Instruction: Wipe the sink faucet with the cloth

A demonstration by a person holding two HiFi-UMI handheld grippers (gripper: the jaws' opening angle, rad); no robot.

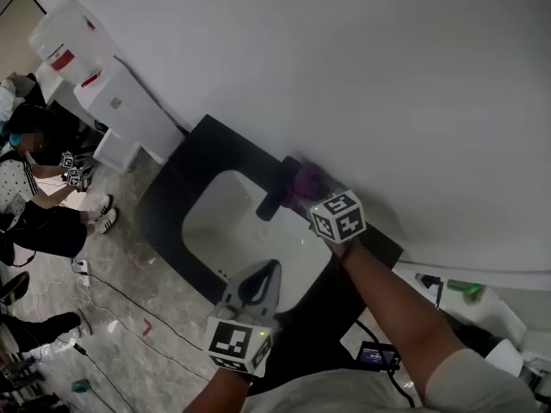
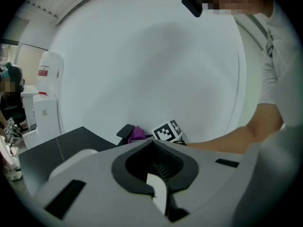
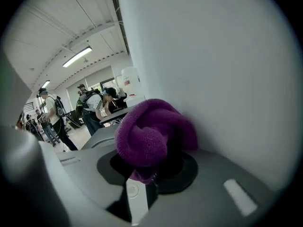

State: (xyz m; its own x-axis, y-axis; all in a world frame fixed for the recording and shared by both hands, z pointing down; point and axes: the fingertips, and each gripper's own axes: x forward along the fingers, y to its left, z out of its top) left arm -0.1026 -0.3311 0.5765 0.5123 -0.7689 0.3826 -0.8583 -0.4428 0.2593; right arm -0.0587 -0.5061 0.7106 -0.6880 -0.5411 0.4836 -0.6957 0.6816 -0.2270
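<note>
A black faucet [image 1: 274, 194] stands at the back rim of a white sink [image 1: 225, 222] set in a black counter [image 1: 176, 188]. My right gripper [image 1: 307, 193] is shut on a bunched purple cloth [image 1: 307, 179] and holds it against the faucet's top, close to the white wall. In the right gripper view the cloth [image 3: 152, 135] bulges out of the right gripper [image 3: 149, 172] and hides the faucet. My left gripper [image 1: 270, 268] hovers over the sink's near edge, shut with nothing in it. The left gripper view shows the left gripper [image 2: 152, 144], the faucet [image 2: 125, 130] and the cloth [image 2: 138, 134] beyond.
White cabinets and dispensers [image 1: 110, 100] stand left of the counter. People [image 1: 34, 196] sit at far left, and cables [image 1: 129, 304] run over the floor. A green-capped bottle [image 1: 465, 289] and a small device [image 1: 377, 354] lie at right. The wall [image 1: 370, 76] rises directly behind the faucet.
</note>
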